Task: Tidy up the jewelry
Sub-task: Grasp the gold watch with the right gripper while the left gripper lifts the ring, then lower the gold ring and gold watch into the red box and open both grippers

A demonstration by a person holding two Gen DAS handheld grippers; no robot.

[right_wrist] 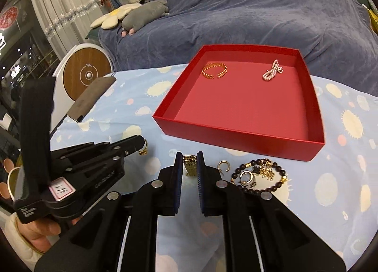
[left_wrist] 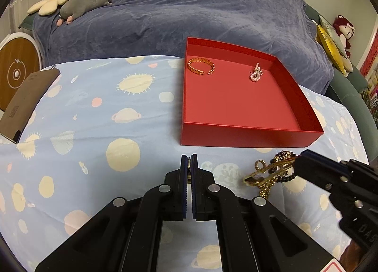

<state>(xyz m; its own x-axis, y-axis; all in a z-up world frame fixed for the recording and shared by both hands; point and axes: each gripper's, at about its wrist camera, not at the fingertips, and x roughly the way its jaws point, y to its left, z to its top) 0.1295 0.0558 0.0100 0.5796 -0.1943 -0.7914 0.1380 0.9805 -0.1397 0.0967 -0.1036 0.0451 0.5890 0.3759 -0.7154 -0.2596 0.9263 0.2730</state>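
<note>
A red open box (left_wrist: 248,134) (right_wrist: 236,138) sits on the blue planet-print cloth. Inside it lie a gold chain cuff (left_wrist: 201,66) (right_wrist: 214,70) and a pearl piece (left_wrist: 255,73) (right_wrist: 272,72). My left gripper (left_wrist: 189,160) is shut on a small gold ring, seen at its tip in the right wrist view (right_wrist: 143,151). My right gripper (right_wrist: 189,160) (left_wrist: 298,160) is shut on a gold mesh bracelet (right_wrist: 190,166) (left_wrist: 267,172). Beside it lies a pile with a dark bead bracelet (right_wrist: 275,185) and gold hoop earrings (right_wrist: 224,166).
A brown flat case (left_wrist: 26,104) (right_wrist: 91,97) lies at the cloth's left edge. A round white and wood device (right_wrist: 86,73) stands beyond it. A bed with a blue blanket (left_wrist: 189,11) and plush toys is behind the table.
</note>
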